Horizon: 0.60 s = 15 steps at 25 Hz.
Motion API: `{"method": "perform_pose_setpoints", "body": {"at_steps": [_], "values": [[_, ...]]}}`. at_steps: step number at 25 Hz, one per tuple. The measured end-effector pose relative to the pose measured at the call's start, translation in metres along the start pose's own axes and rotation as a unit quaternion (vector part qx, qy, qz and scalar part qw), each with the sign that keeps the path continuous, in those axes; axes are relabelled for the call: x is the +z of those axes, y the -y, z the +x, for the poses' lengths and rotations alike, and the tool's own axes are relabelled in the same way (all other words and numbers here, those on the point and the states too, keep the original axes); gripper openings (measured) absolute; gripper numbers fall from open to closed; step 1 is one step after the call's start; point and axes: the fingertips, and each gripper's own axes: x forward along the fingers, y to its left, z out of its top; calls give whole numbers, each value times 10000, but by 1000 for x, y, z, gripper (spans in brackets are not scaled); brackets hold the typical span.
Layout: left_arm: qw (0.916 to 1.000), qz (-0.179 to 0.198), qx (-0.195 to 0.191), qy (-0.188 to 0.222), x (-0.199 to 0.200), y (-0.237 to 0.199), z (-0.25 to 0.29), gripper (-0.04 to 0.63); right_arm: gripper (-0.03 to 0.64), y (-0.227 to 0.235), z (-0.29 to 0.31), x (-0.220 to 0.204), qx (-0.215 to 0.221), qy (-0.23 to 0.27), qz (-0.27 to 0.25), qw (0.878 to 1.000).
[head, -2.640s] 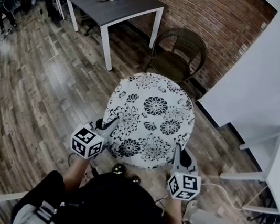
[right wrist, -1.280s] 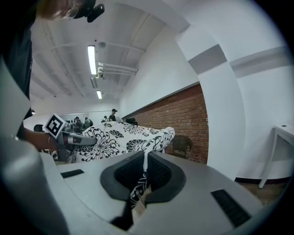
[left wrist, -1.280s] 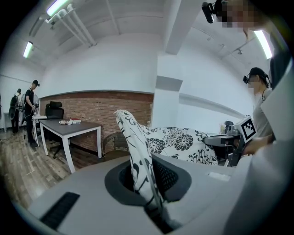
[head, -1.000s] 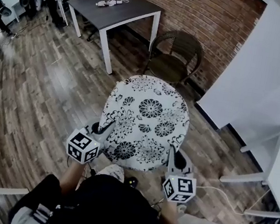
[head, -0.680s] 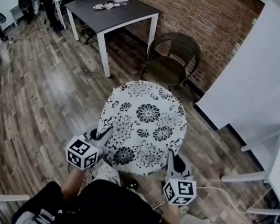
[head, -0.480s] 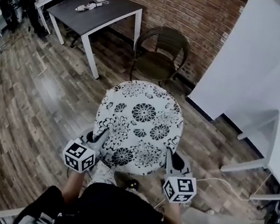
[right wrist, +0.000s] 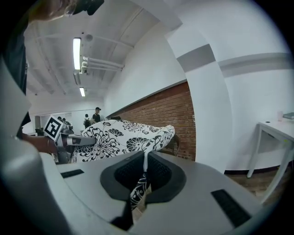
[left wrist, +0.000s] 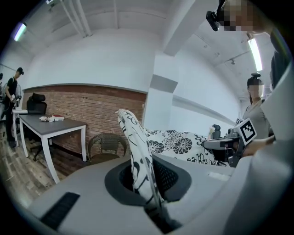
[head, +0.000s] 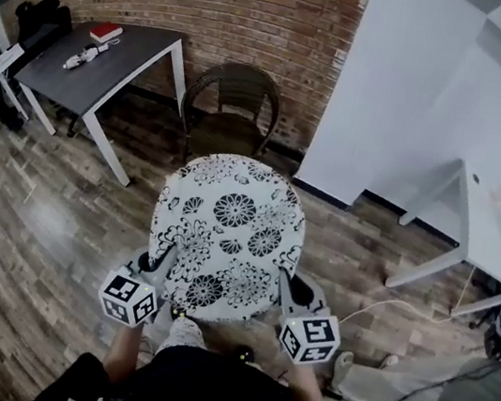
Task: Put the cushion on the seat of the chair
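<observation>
A round white cushion (head: 228, 235) with black flowers hangs flat between both grippers, above the wooden floor. My left gripper (head: 160, 261) is shut on the cushion's near left edge (left wrist: 138, 160). My right gripper (head: 285, 282) is shut on its near right edge (right wrist: 140, 186). A brown wicker chair (head: 232, 106) stands beyond the cushion against the brick wall, its seat (head: 225, 128) bare. The chair (left wrist: 106, 144) also shows in the left gripper view, and only its edge peeks out behind the cushion in the right gripper view.
A grey table (head: 98, 60) with white legs stands left of the chair, with a red book (head: 105, 31) on it. A white wall panel (head: 390, 104) is to the right, with a white table (head: 490, 221) further right. A cable (head: 375, 306) lies on the floor.
The cushion and both grippers have swung round to the right, so the chair now lies straight beyond the cushion. The grey table has slid left in view. Both grips are unchanged.
</observation>
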Motion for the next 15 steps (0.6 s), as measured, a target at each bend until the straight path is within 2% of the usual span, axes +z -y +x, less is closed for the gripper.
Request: {"method": "perform_pose_setpoints", "body": {"at_steps": [9,15], "values": [[9980,129,-580,204,42,-37,57,9,9,3,42,35,-471,163,-117,9987],[9979,17,-634,152,45,-78,65,9,9,-16,73,50,-539,230,-195,9981]]}}
